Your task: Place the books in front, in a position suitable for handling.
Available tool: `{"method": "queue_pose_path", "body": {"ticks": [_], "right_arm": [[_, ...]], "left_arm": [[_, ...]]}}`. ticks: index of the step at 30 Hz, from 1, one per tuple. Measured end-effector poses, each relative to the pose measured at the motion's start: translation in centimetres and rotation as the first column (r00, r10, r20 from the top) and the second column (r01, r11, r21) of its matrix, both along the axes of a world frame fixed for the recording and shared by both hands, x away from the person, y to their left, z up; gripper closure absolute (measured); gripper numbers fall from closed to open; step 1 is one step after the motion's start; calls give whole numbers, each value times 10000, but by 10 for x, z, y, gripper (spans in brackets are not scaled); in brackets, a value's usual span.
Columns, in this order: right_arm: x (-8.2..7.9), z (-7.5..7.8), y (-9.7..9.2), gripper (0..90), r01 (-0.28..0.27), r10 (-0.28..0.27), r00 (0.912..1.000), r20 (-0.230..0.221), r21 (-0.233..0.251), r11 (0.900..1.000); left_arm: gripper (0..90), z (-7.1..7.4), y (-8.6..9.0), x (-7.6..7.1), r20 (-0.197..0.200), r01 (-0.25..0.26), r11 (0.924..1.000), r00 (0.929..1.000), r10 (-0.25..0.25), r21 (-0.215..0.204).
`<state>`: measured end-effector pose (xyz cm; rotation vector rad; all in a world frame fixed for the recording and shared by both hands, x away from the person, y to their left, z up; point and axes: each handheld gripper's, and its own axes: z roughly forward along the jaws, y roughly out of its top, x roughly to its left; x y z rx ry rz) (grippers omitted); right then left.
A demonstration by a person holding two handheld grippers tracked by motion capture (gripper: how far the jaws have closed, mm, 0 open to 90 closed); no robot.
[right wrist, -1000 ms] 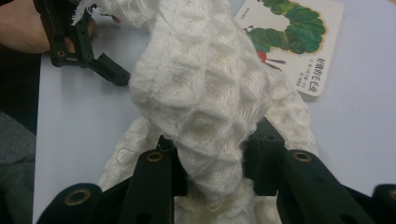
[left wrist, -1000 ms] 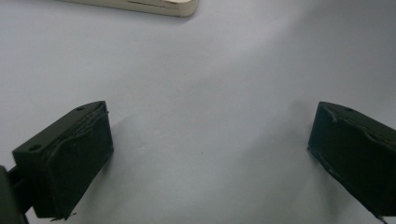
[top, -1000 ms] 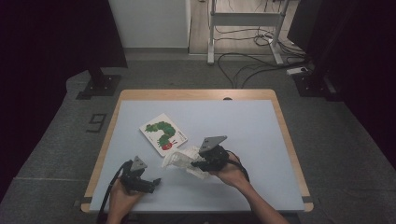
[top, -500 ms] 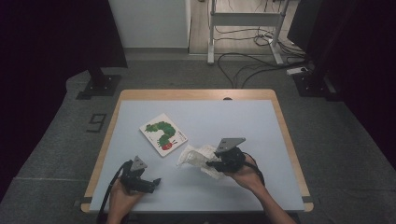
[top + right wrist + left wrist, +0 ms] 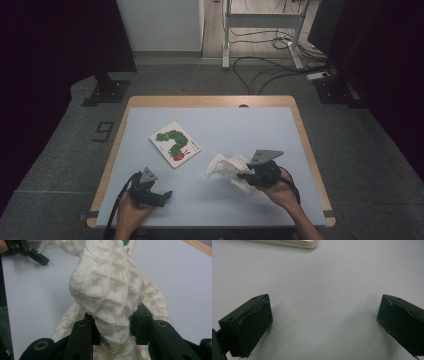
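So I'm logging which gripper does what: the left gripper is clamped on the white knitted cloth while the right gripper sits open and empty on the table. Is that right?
The sides are swapped. The right gripper is clamped on the white knitted cloth, as the right gripper view shows. The left gripper is open and empty over the table.

Book (image 5: 287,243) cut off at top edge

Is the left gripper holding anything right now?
No, the left gripper has its jaws wide apart over bare table.
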<state>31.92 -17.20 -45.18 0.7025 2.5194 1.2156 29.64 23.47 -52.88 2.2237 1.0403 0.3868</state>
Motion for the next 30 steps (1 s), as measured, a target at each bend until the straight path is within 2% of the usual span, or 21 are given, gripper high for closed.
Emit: {"method": "queue_pose_path", "body": {"ticks": [6, 8, 14, 16, 27, 28, 29, 30], "right_arm": [[-6, -1, -18, 656, 416, -417, 9991, 95, 42, 9991], [-9, -1, -30, 656, 669, -670, 9977, 134, 61, 9977], [-12, -1, -49, 656, 1092, -1091, 9937, 259, -28, 9940], [-14, -1, -60, 656, 1410, -1409, 9896, 281, -32, 9900], [-24, -3, -100, 656, 2380, -2375, 9707, 358, -94, 9712], [-27, -3, -109, 656, 2580, -2577, 9656, 358, -43, 9661], [-27, -3, -109, 656, 2580, -2577, 9656, 358, -43, 9661], [-29, -2, -116, 656, 2794, -2793, 9596, 335, -9, 9602]], "left_arm": [[0, 0, 0, 0, 0, -3, 10000, 10000, 3, -3], [0, 0, 0, 0, 2, -2, 10000, 10000, 2, -1], [0, 0, 0, 0, 2, 0, 10000, 10000, 0, 0], [0, 0, 0, 0, 1, -3, 10000, 10000, 3, -2], [0, 0, 0, 0, 2, -3, 10000, 10000, 3, -5], [0, 0, 0, 0, 6, -9, 10000, 10000, 9, 2], [0, 0, 0, 0, 6, -9, 10000, 10000, 9, 2], [0, 0, 0, 0, 2, -7, 10000, 10000, 7, -4]]}}
